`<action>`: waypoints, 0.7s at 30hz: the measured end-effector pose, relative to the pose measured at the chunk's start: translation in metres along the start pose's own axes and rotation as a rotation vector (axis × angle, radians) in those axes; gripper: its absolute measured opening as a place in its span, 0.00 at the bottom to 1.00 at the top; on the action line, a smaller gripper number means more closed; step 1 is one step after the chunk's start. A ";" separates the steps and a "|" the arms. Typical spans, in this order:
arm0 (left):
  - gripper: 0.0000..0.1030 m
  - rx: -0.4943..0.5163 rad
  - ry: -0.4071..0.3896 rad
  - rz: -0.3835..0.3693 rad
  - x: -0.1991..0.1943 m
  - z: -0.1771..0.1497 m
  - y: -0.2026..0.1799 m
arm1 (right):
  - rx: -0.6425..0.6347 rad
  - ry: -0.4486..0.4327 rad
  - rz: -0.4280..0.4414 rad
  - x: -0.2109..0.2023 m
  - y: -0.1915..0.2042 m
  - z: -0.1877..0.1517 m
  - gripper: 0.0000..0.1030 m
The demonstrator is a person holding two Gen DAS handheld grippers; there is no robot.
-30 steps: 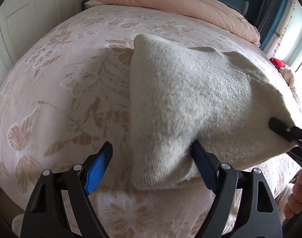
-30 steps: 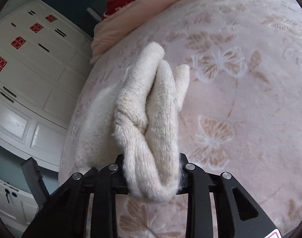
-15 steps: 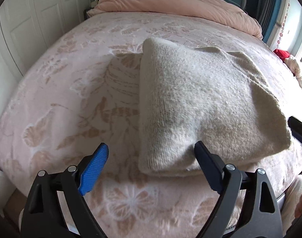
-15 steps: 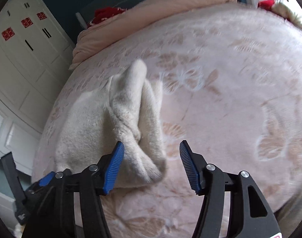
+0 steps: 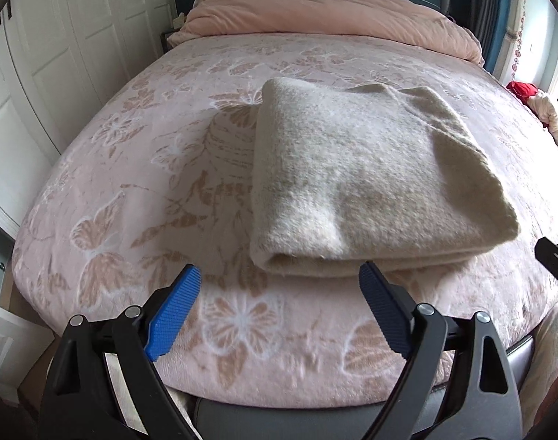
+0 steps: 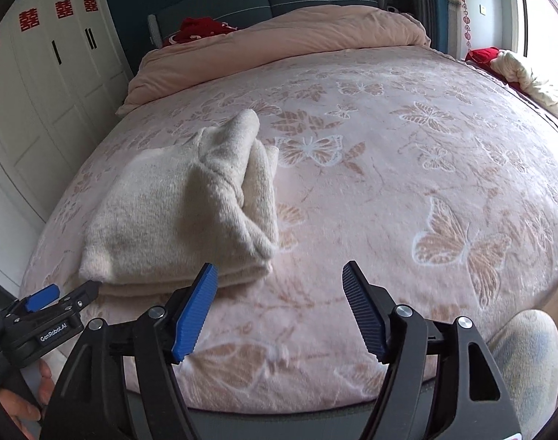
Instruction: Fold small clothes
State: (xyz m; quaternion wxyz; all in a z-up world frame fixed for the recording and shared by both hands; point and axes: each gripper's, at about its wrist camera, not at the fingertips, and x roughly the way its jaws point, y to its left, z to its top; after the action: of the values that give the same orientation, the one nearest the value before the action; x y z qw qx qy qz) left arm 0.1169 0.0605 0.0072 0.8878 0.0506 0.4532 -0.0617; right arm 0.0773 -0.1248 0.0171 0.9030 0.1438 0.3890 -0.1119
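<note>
Hovering open-jawed near folded sweater [image 5: 367,179]: left gripper [image 5: 279,293], right gripper [image 6: 279,286]

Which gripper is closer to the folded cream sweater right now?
Roughly level, left marginally. The left gripper hovers open just short of the folded cream sweater's near edge. The right gripper, jaws just opened, sits off its near right corner. Neither touches.

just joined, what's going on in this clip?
A person with a handheld gripper in each hand is folding a cream sweater on a bed. The sweater lies folded on the pink blanket, and nothing holds it. The right gripper has just been opening its jaws, with nothing between them now. The left gripper is open too, empty, just short of the sweater's near edge.
</note>
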 end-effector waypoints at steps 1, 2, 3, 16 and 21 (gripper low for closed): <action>0.84 0.008 -0.009 0.004 -0.003 -0.002 -0.004 | -0.003 -0.003 -0.006 -0.002 0.002 -0.004 0.67; 0.84 0.014 -0.017 0.001 -0.006 -0.004 -0.007 | -0.005 -0.009 -0.011 -0.004 0.002 -0.007 0.67; 0.84 0.020 -0.023 -0.002 -0.008 -0.005 -0.010 | -0.008 -0.016 -0.017 -0.007 0.003 -0.010 0.68; 0.84 0.057 -0.103 0.073 -0.018 -0.045 -0.045 | -0.086 -0.066 -0.082 -0.017 0.013 -0.044 0.78; 0.84 0.063 -0.092 0.078 -0.010 -0.056 -0.041 | -0.135 -0.076 -0.072 -0.017 0.023 -0.052 0.80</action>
State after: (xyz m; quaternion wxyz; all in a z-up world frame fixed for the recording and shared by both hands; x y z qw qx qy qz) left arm 0.0599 0.0286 -0.0186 0.9073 0.0932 0.4076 -0.0436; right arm 0.0388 -0.0839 -0.0006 0.9201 0.0643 0.3660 -0.1234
